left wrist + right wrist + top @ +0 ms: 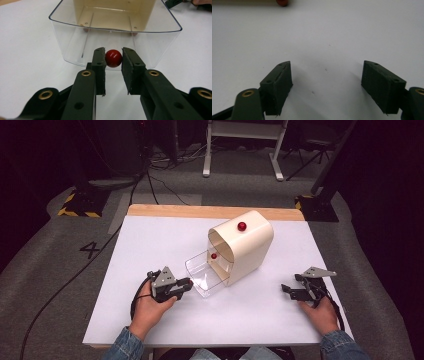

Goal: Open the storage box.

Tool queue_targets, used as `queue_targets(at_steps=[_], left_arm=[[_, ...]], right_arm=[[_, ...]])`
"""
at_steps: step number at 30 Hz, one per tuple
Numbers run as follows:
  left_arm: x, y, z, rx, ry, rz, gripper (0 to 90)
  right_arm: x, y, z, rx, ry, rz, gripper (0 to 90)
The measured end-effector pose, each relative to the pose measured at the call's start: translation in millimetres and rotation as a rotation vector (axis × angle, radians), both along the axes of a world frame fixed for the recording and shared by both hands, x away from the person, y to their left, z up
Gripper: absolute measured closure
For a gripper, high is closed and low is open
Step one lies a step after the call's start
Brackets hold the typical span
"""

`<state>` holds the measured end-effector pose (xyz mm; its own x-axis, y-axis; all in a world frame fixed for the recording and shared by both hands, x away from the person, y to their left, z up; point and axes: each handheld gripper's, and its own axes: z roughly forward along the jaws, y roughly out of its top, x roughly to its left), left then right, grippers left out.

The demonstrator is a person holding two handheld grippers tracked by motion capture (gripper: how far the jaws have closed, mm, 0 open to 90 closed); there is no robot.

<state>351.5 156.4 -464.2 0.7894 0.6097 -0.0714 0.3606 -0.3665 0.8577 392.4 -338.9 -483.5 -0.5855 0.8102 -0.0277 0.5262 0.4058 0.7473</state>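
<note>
A cream box (250, 245) with a rounded top stands mid-table, a red knob (242, 226) on its top. Its clear plastic drawer (202, 272) is pulled out toward me. My left gripper (188, 283) is at the drawer's front and is shut on the drawer's red ball knob (113, 58), a jaw on each side of it. Another small red spot (214, 255) shows in the box opening; I cannot tell what it is. My right gripper (288, 290) rests near the table's right edge, open, with bare white table between its jaws (325, 85).
The white table top (150, 245) has a wooden strip (200, 211) along its far edge. The clear drawer holds nothing visible. Beyond the table lie grey floor, cables and stand legs (206, 155). A reddish round bit (282, 2) shows at the top of the right gripper view.
</note>
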Motion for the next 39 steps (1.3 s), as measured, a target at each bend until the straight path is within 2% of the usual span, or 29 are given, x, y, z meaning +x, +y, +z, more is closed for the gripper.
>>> queue_targets(at_steps=[4,7,10,13,15,19,25,28,35,39], left_arm=[[0.5,2.3,-5.5,0.017,0.03,-0.005,73.3],[-0.2,3.0,-7.5,0.033,0.035,-0.005,72.8],[-1.1,3.9,-8.9,0.024,0.048,-0.008,66.4],[-2.5,4.5,-7.8,0.026,0.044,-0.007,59.6],[-3.5,5.7,-5.6,0.012,0.048,-0.005,56.0],[-5.9,10.3,2.2,0.017,0.05,0.001,52.9],[-6.6,15.4,23.3,-0.009,0.017,0.017,51.7],[-4.5,15.3,30.4,-0.003,-0.004,0.017,51.0],[1.6,9.1,54.1,-0.022,-0.044,0.011,50.0],[5.9,1.0,64.7,-0.051,-0.061,-0.005,48.2]], right_arm=[[0.0,0.0,0.0,0.0,0.0,0.0,24.8],[0.0,0.0,0.0,0.0,0.0,0.0,24.8],[0.0,0.0,0.0,0.0,0.0,0.0,24.8],[0.0,0.0,0.0,0.0,0.0,0.0,24.8],[0.0,0.0,0.0,0.0,0.0,0.0,24.8],[0.0,0.0,0.0,0.0,0.0,0.0,24.8],[0.0,0.0,0.0,0.0,0.0,0.0,24.8],[0.0,0.0,0.0,0.0,0.0,0.0,24.8],[0.0,-0.1,-0.1,0.001,0.0,0.0,24.8],[0.0,0.0,-0.1,0.0,0.0,0.0,24.8]])
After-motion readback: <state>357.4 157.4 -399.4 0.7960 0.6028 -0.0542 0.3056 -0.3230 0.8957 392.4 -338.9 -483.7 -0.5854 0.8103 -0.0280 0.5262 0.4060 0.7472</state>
